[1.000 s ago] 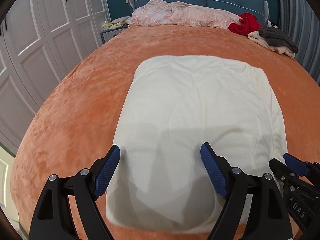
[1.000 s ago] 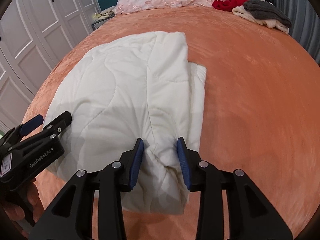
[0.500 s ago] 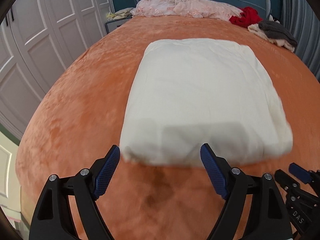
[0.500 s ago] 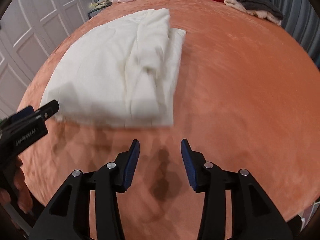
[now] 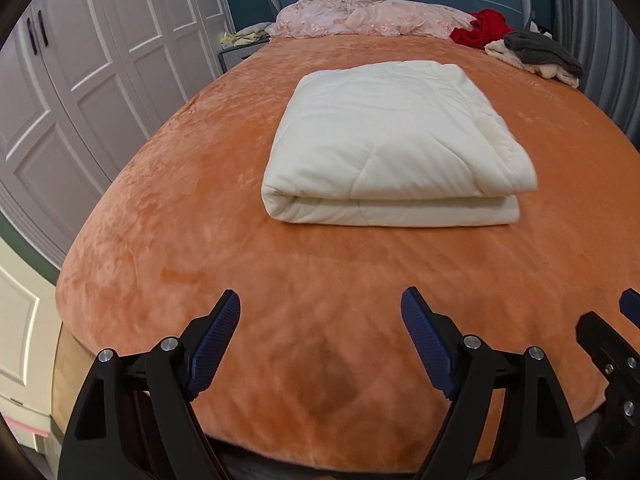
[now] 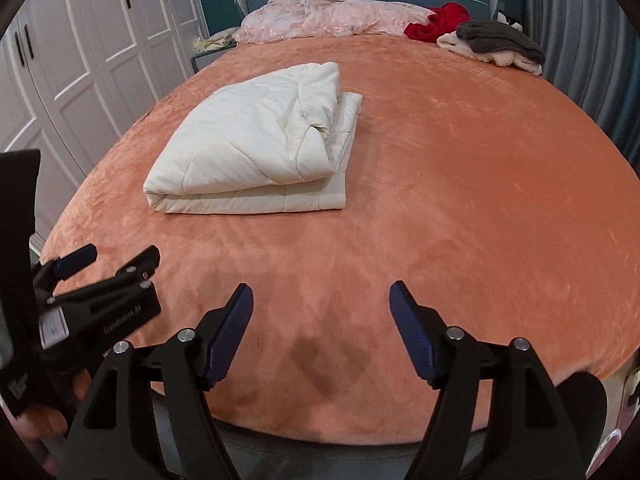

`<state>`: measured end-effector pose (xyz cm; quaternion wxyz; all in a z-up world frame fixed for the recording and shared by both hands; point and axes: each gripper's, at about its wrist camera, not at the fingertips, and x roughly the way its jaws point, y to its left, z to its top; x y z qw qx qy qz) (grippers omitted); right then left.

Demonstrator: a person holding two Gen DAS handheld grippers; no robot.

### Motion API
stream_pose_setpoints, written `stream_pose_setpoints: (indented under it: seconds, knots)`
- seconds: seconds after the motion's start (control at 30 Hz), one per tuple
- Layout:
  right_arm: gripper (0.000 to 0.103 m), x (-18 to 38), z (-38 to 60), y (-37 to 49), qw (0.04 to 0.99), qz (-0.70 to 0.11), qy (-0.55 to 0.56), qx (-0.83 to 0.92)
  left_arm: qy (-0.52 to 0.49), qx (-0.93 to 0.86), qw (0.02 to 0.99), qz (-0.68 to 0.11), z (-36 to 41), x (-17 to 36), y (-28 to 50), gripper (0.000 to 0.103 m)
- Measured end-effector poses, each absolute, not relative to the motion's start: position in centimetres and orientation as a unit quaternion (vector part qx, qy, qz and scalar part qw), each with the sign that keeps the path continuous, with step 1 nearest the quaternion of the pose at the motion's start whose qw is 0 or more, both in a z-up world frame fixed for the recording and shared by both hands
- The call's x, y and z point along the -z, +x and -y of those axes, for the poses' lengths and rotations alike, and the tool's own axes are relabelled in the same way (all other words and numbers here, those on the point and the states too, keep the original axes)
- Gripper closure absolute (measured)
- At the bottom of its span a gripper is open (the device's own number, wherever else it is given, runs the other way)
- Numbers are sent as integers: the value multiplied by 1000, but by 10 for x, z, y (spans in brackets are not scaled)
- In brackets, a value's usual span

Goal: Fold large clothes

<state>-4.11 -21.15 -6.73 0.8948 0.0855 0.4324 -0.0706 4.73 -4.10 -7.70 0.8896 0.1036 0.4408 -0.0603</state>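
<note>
Both my left gripper [image 5: 320, 344] and right gripper [image 6: 321, 334] hang spread and empty, the right's jaws just widened, with the folded quilt [image 5: 394, 146] well ahead, seemingly lengthwise away and slightly nearer the left.

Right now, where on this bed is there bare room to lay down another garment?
Free: the orange bedspread right of the folded cream quilt, and the strip between it and both open grippers. Crowded: the headboard end, with pink bedding, red garment, grey clothes.
</note>
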Motion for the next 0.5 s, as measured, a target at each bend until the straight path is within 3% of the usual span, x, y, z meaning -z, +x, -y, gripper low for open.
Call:
stream_pose_setpoints:
  seconds: [0.5]
  knots:
    - [32,60,197,-55,899,-425,86,62,110,51,891,-437,45,71,19,23]
